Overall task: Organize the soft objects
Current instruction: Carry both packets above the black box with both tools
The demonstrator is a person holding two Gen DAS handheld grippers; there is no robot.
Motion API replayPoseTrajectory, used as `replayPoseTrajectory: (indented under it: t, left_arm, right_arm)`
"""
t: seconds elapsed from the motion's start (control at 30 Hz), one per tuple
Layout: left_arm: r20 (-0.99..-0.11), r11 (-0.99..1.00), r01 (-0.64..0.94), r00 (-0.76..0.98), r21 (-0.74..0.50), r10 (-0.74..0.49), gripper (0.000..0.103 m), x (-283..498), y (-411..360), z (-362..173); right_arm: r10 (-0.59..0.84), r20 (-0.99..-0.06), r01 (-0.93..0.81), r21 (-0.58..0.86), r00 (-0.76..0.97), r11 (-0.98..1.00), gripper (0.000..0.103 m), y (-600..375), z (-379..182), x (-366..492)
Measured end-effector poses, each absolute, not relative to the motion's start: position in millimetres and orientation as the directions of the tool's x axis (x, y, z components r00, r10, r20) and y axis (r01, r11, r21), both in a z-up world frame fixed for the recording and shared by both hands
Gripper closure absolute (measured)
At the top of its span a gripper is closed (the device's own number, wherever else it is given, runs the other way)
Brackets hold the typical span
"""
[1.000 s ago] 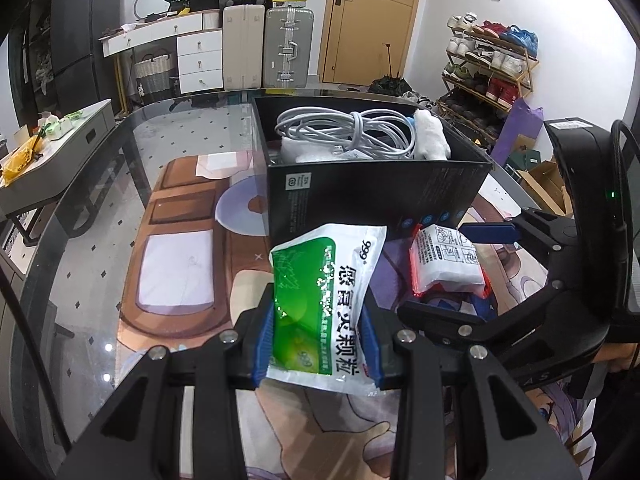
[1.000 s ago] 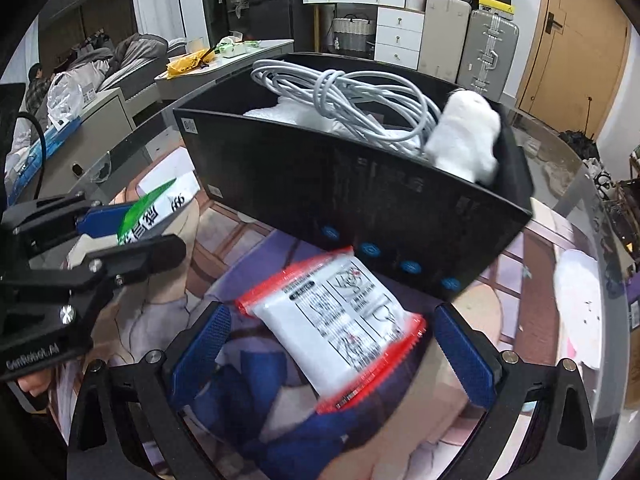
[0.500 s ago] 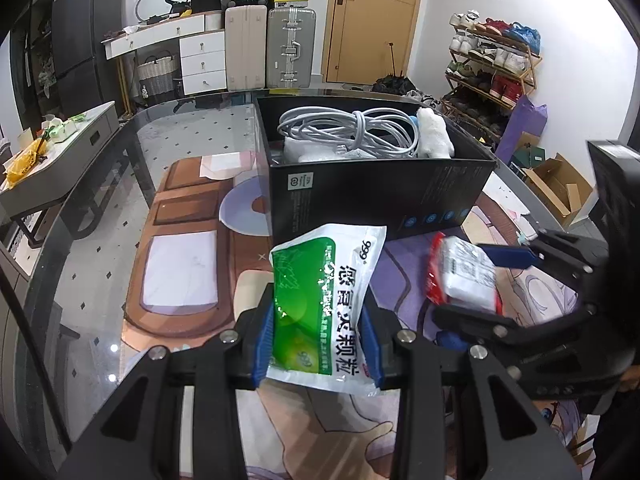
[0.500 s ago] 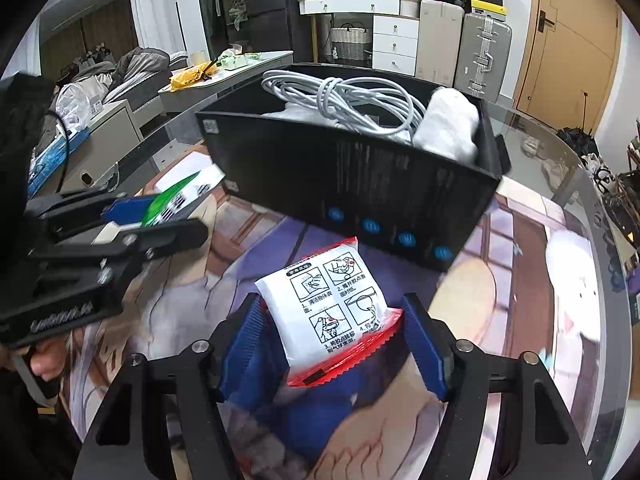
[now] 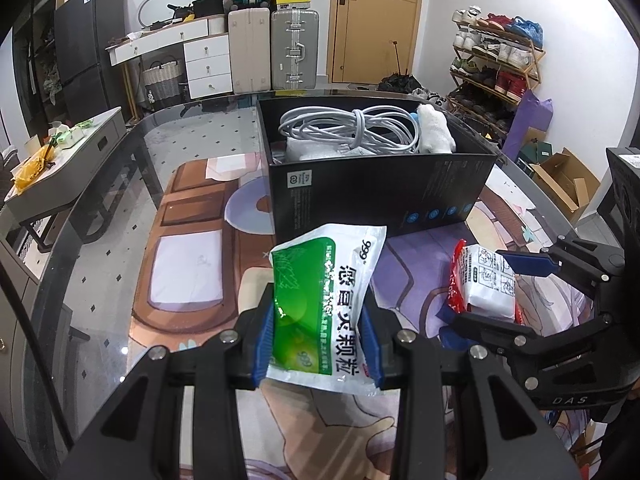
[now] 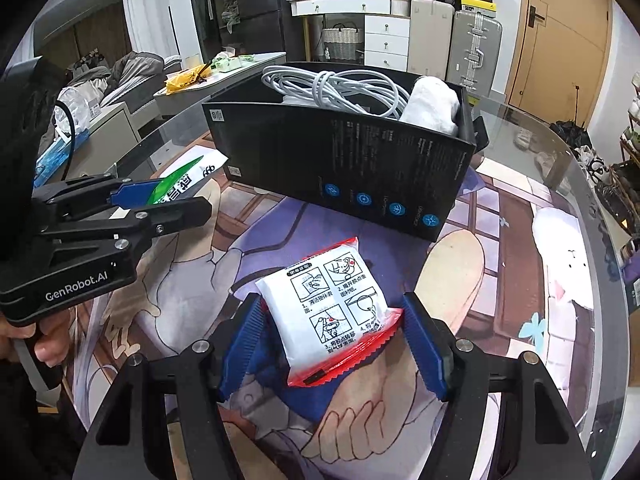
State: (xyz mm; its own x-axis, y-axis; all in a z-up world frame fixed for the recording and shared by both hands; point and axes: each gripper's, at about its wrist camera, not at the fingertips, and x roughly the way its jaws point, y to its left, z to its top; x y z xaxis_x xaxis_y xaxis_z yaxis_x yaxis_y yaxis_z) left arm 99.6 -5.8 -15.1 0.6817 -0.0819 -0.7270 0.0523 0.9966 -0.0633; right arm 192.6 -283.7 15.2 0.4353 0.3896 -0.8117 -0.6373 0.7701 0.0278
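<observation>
The work surface is a glass table (image 5: 120,248) with rounded edge, and on it lies a printed mat (image 6: 500,248) with cartoon drawing in purple, brown and skin colours. Through the glass the tiled floor with small dark diamonds is visible.

Near the middle of the mat stands an open black box (image 5: 380,196). Inside it lie a coiled grey cable (image 5: 352,128) and a white soft item (image 5: 436,132) at the right end.

The left gripper (image 5: 318,340) is clenched on a green and white sachet (image 5: 324,304), which stands upright between the blue pads, just in front of the box. The right gripper (image 6: 334,340) has its blue pads on both sides of a white packet with red edges (image 6: 332,312). The left pad touches the packet; on the right side the red edge reaches near the pad, but I cannot tell if it is really squeezed. The packet is on the mat or just above it, near the front wall of the box.

Around the table the room is full: a white drawer unit (image 5: 208,64), two suitcases (image 5: 276,48), a wooden door (image 5: 380,20), a shoe rack (image 5: 496,64) at the right wall, and a low grey cabinet (image 5: 60,168) at the left.
</observation>
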Motion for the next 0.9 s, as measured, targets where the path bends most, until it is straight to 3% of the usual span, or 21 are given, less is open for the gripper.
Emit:
replayPoseTrajectory:
  t: [0.53, 0.9]
  left_arm:
    - [-0.703, 0.996, 0.061, 0.706, -0.060, -0.085, 0.067, 84.1, -8.0, -5.0]
    - [-0.653, 0.996, 0.070, 0.752, -0.056, -0.090, 0.067, 69.4, -11.0, 21.1]
  right_arm:
    - [0.431, -0.780, -0.615, 0.075, 0.455, 0.785, 0.033, -309.6, 26.1, 192.6]
    - [0.485, -0.691, -0.614, 0.076, 0.535, 0.786, 0.033, -313.7, 65.7, 177.8]
